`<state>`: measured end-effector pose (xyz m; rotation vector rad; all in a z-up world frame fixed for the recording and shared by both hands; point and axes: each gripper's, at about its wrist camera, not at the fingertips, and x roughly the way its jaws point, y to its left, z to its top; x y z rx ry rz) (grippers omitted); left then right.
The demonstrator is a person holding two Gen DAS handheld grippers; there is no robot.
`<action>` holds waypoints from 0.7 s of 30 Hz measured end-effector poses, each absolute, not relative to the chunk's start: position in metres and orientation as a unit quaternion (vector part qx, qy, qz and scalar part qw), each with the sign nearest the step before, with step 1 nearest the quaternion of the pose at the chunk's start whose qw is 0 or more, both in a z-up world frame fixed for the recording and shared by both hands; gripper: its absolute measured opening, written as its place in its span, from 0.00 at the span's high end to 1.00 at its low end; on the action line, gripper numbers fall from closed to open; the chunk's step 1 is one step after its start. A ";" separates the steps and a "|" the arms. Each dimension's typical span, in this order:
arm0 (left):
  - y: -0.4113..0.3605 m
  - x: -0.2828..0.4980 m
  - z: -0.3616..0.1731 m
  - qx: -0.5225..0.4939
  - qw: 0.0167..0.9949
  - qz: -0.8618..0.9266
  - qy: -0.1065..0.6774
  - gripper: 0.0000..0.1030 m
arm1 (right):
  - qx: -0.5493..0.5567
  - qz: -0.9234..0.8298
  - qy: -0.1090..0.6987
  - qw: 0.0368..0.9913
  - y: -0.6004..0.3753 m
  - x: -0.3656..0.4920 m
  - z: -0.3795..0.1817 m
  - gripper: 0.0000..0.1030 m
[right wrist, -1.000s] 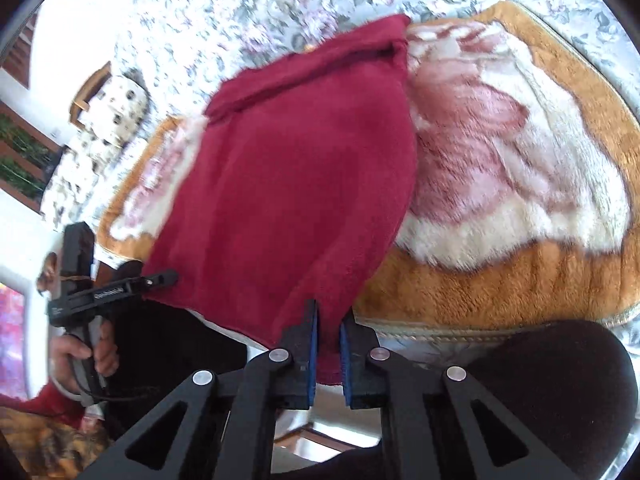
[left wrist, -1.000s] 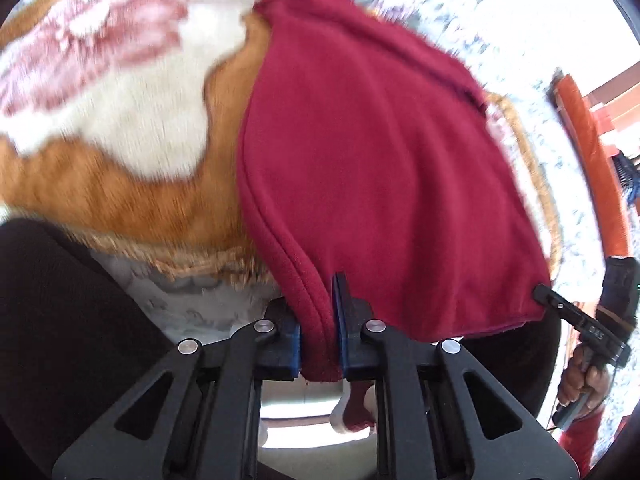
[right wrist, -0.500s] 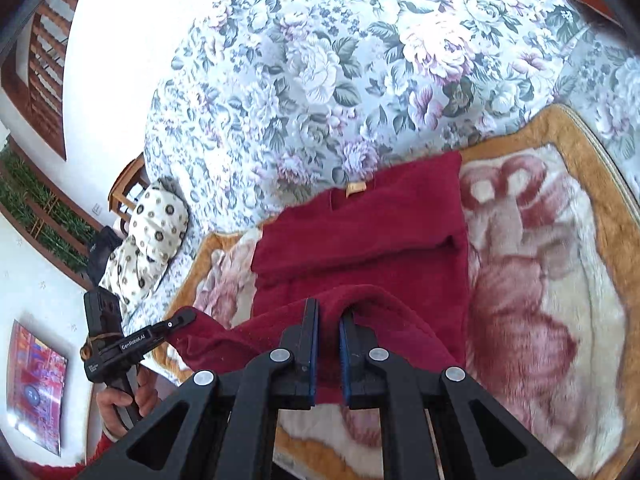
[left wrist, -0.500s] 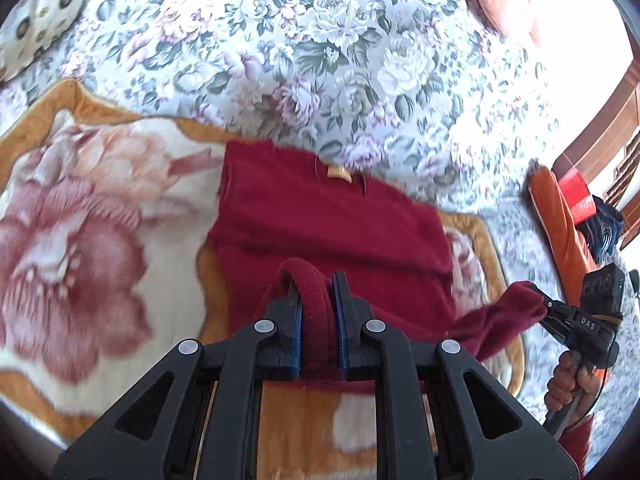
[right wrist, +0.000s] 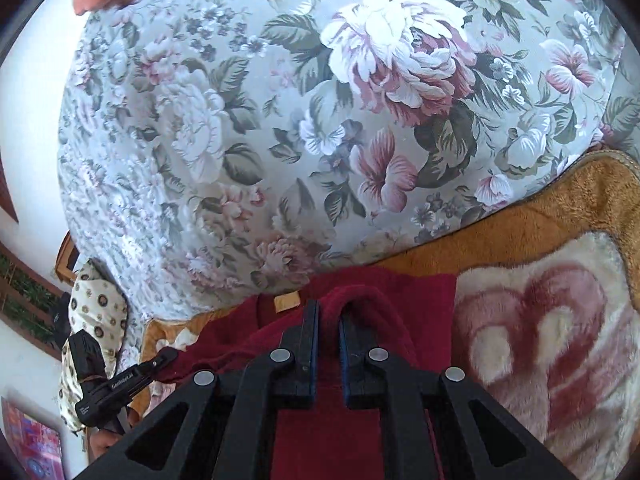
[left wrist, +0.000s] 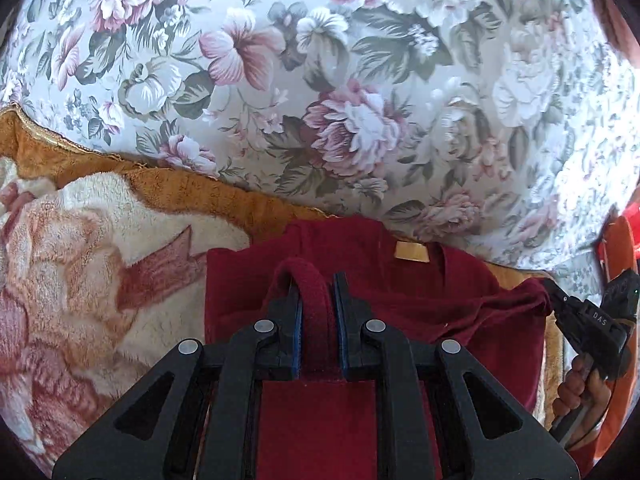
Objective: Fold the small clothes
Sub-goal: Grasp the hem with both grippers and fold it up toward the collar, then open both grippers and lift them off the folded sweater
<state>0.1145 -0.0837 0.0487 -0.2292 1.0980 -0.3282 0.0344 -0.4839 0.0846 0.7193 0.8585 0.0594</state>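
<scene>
A dark red fleece garment lies on a plush orange and cream blanket, its tan neck label at the far end. My left gripper is shut on a corner of the garment's hem, carried up near the collar. My right gripper is shut on the other hem corner, also near the label. The hem is folded over the garment's upper part. Each gripper also shows at the edge of the other's view: the right one, the left one.
A floral bedsheet spreads beyond the blanket. An orange and red object stands at the right edge. A spotted cream pillow lies at the left. The blanket continues to the right.
Both grippers carried the garment's hem from the near edge up and forward over the body to the collar. The garment went from hanging stretched to folded in half on the blanket.
</scene>
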 end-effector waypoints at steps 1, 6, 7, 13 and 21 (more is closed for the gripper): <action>-0.084 0.120 0.045 -0.110 0.832 -0.149 0.523 0.88 | 0.343 0.030 0.419 0.840 -0.483 0.050 0.073 0.91; -0.084 0.141 0.039 -0.109 0.813 -0.163 0.548 0.87 | 0.363 0.016 0.404 0.840 -0.498 0.063 0.063 0.60; -0.082 0.141 0.043 -0.113 0.813 -0.168 0.546 0.87 | 0.371 0.007 0.391 0.842 -0.504 0.057 0.070 0.60; -0.073 0.130 0.079 -0.115 0.828 -0.189 0.515 0.79 | 0.290 0.027 0.405 0.867 -0.486 0.026 0.110 0.60; -0.054 0.137 0.094 -0.133 0.845 -0.170 0.489 0.31 | 0.184 0.074 0.457 0.867 -0.410 0.051 0.090 0.60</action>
